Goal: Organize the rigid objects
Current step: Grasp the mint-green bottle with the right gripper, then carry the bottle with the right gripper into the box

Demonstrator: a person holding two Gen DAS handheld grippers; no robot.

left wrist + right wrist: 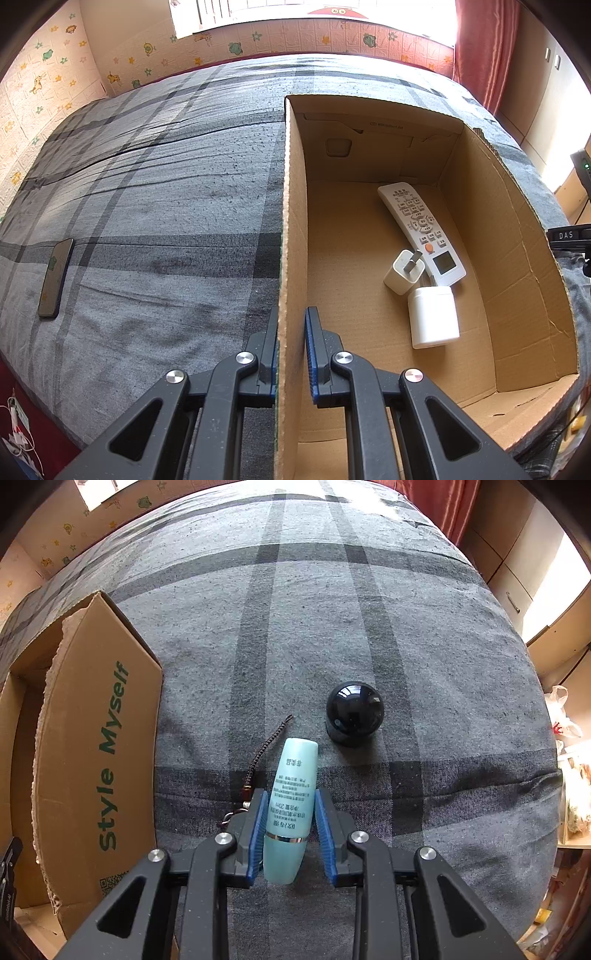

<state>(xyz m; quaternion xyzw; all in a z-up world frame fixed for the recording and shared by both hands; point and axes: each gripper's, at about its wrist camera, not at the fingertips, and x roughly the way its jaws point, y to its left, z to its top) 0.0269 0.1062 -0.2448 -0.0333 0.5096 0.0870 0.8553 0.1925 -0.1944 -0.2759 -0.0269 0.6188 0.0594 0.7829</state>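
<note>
An open cardboard box lies on the grey plaid bed; it also shows in the right wrist view. Inside lie a white remote, a white plug charger and a white jar. My left gripper is shut on the box's left wall. My right gripper holds a teal bottle between its blue pads, over the bed. A black ball-shaped object and a brown braided cord lie just beyond it.
A dark phone lies on the bed at the left. Patterned walls and a window stand behind the bed; a red curtain hangs at the right. Cabinets and bags stand past the bed's right edge.
</note>
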